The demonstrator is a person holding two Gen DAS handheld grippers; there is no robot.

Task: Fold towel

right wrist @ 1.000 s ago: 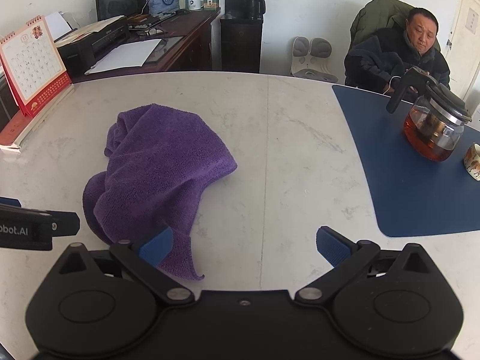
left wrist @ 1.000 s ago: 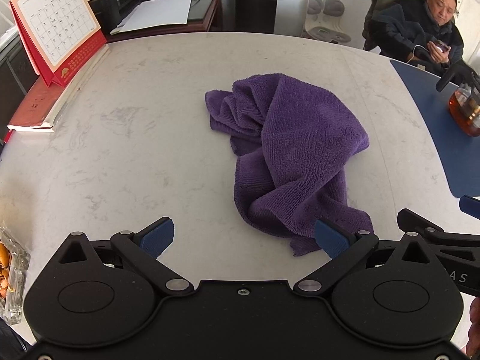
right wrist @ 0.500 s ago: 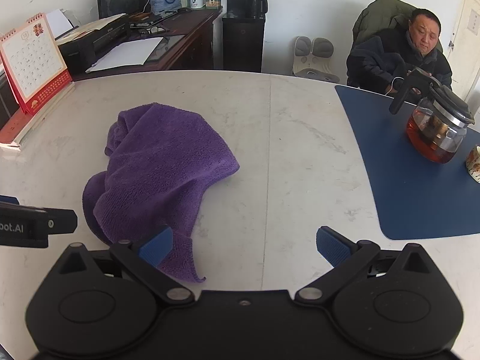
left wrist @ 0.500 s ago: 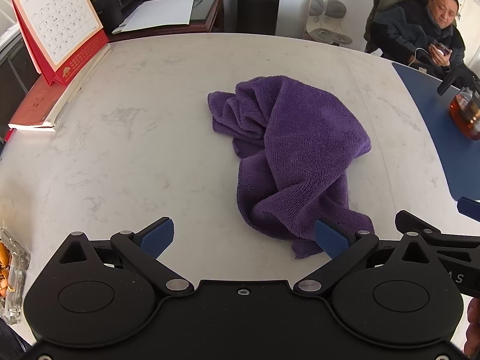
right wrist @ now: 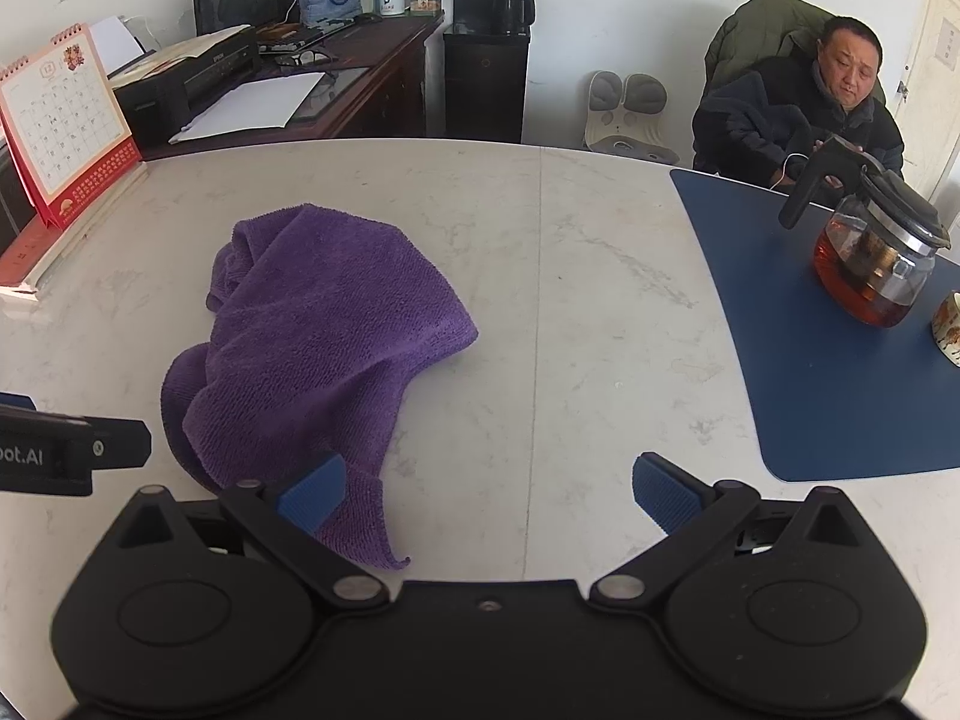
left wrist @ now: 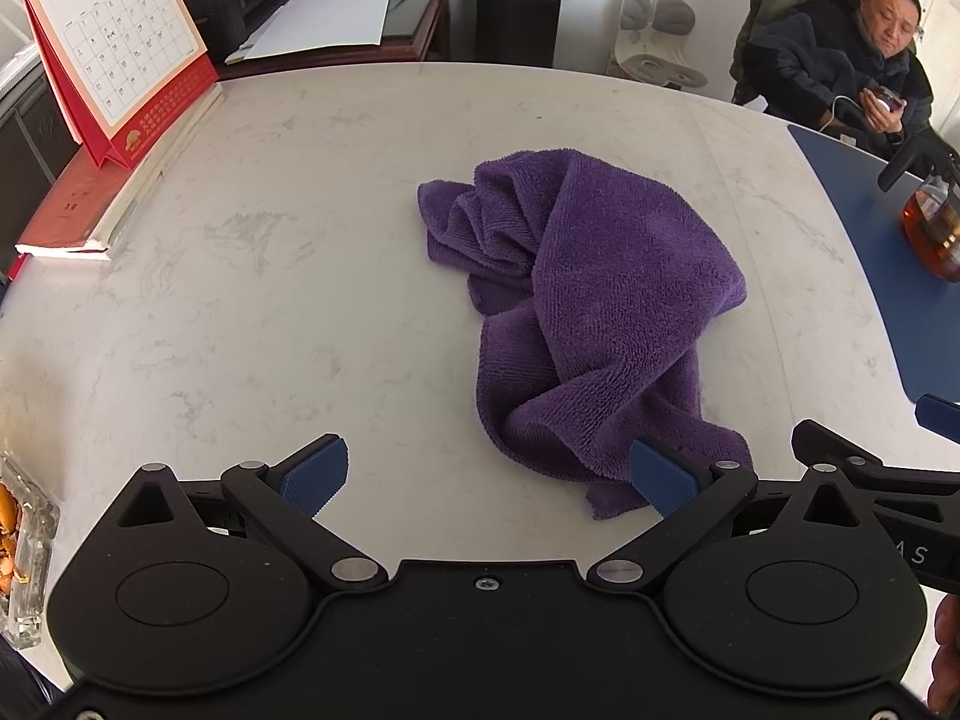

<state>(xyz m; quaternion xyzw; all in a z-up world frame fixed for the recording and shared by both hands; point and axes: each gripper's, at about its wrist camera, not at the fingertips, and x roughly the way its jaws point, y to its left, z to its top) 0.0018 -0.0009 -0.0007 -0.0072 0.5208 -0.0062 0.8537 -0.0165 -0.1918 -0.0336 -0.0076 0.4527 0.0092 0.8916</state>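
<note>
On the marble table (left wrist: 252,276) the purple towel (left wrist: 600,312) lies crumpled ahead of me; my left gripper (left wrist: 489,471) and right gripper (right wrist: 489,486) both gape, empty. I fear pinching bunched layers, not one corner, and dragging the heap.

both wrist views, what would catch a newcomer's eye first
The crumpled purple towel in the middle of the pale marble table, with both open grippers, left and right, just short of its near edge. After that, the glass teapot on the blue mat at the right, and the red desk calendar at the far left.
</note>
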